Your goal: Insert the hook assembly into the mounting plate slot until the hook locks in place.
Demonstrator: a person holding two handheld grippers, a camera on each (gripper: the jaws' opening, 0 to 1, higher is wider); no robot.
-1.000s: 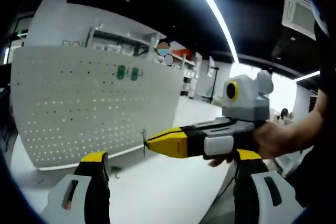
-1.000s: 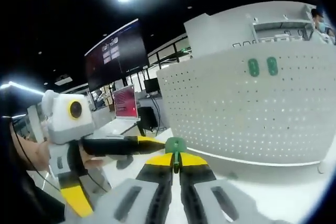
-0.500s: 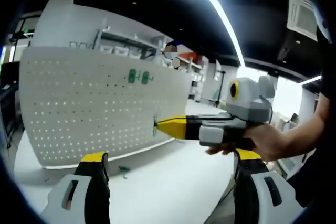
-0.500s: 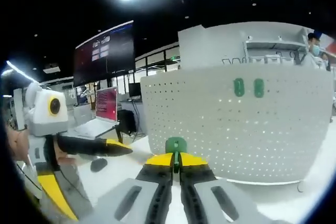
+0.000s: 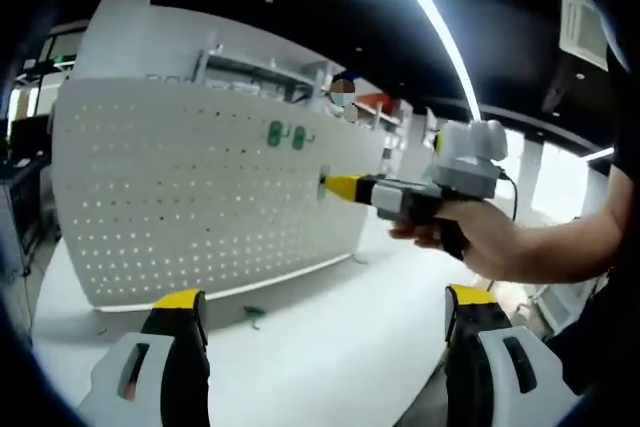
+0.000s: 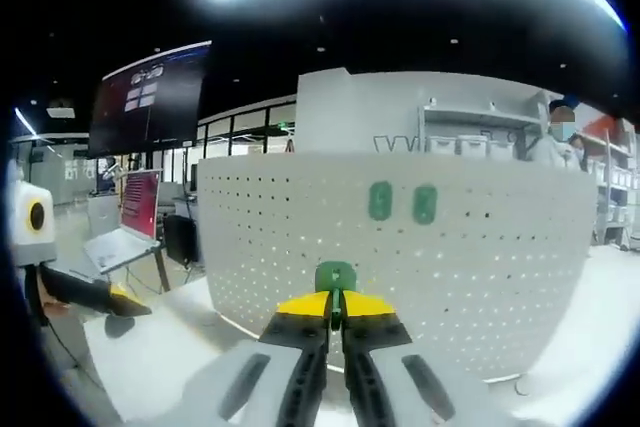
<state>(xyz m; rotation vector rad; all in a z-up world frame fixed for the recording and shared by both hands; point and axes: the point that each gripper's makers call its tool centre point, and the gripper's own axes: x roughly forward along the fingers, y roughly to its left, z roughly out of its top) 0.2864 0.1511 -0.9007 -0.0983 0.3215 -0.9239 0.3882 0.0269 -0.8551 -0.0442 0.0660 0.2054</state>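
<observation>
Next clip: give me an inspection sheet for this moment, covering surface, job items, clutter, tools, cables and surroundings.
Surface: white tabletop carrying an upright white pegboard.
Job's things: green hook pinched at the right tool's tips; two green hooks already on the pegboard.
Clutter: small green piece on the table by the board's foot.
Grippers: left tool open, holding nothing; right tool shut on the hook, its tip close to the board in the left gripper view.
Cables: dark cable behind the right tool.
Surroundings: wall screen, laptop, shelving, ceiling light strips.
</observation>
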